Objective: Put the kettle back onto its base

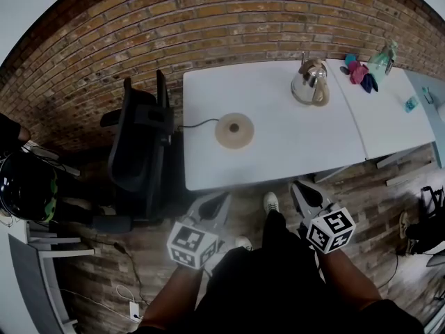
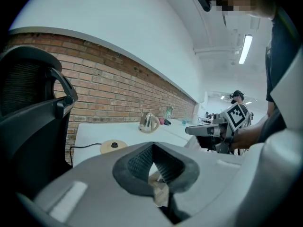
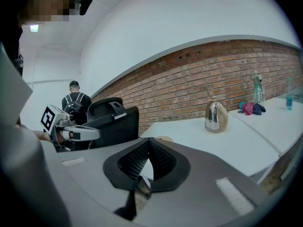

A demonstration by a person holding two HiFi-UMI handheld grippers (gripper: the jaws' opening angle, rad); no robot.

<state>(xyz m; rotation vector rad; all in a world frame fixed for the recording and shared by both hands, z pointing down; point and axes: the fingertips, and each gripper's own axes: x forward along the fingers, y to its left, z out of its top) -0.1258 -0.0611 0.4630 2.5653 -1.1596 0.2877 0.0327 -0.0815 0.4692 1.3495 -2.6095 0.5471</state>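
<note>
Both tools are down by your legs, short of the white table's [image 1: 278, 155] near edge, so I judge the step in hand to be the reach for the kettle. The left gripper [image 1: 224, 199] has its jaws pressed together on nothing, and its own view shows the ribbed pads meeting at the tip with only floor behind them. The right gripper [image 1: 297, 186] is the same, closed and empty. The steel kettle [image 1: 310, 82] stands upright at the far right of the table, well apart from its round base [image 1: 234, 131], which sits nearer the middle with its cord [image 1: 198, 124] running off toward the office chair [image 1: 135, 145]. The right gripper looks the better placed of the two, so spread its jaws before you get close and come in at the tan handle [image 3: 223, 119], not the rounded, polished body, which would likely slip. Close firmly around the handle, lift straight up, and keep the kettle level as you carry it across. Line it up over the dark centre stud of the base and lower it squarely, without dragging it onto the rim.
</note>
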